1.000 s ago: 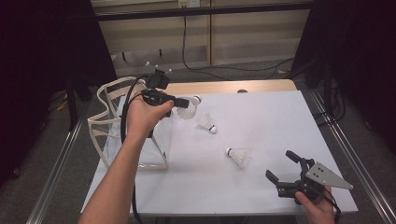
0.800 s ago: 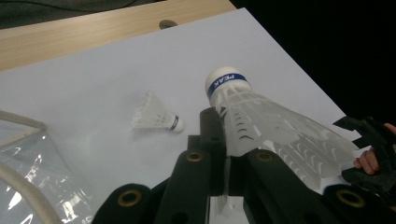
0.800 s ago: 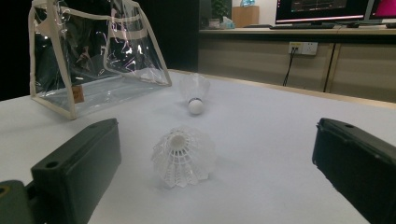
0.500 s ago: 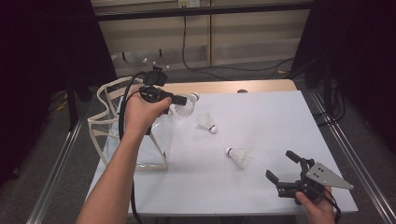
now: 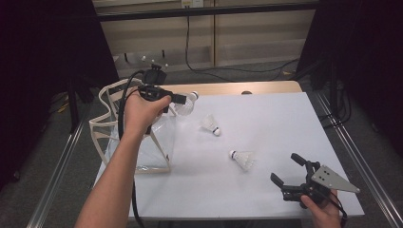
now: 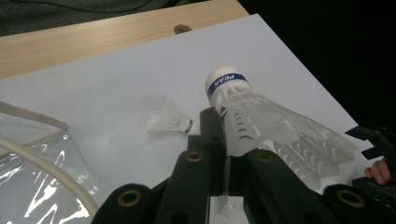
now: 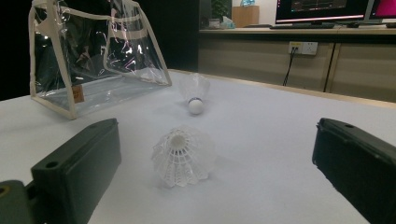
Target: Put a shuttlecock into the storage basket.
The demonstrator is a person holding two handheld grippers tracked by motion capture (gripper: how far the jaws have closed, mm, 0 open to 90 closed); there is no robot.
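Since a second ago my left gripper [image 5: 183,99] has drifted a little left, toward the bag, with the held shuttlecock [image 5: 187,103] carried along; my right gripper [image 5: 290,172] has stayed put at the near right corner.

Nearest me, the right gripper hovers low over the white table [image 5: 275,123] with its jaws spread wide and nothing between them. Just beyond it, in the right gripper view, a loose shuttlecock [image 7: 183,156] lies on its side with the feather skirt facing my jaws: white plastic lattice, round white cork. From above, its cork points left. Open white surface surrounds it, and the table's near edge and right edge are both close to my right hand [image 5: 324,212].

Farther in, a second loose shuttlecock [image 5: 209,124] lies well apart from the first, its cork toward the near right, with a blue band showing in the left gripper view.

At the left, the clear plastic bag [image 5: 142,137] with cream trim stands at the table's left edge, its handles [image 5: 107,97] reaching past the edge.

Beside the bag's far right corner, the left gripper is raised off the table, jaws clamped narrow on the skirt of the held shuttlecock, whose white cork with a blue printed band points away from me. Beyond it runs the wooden strip [image 5: 247,87] of the far edge.
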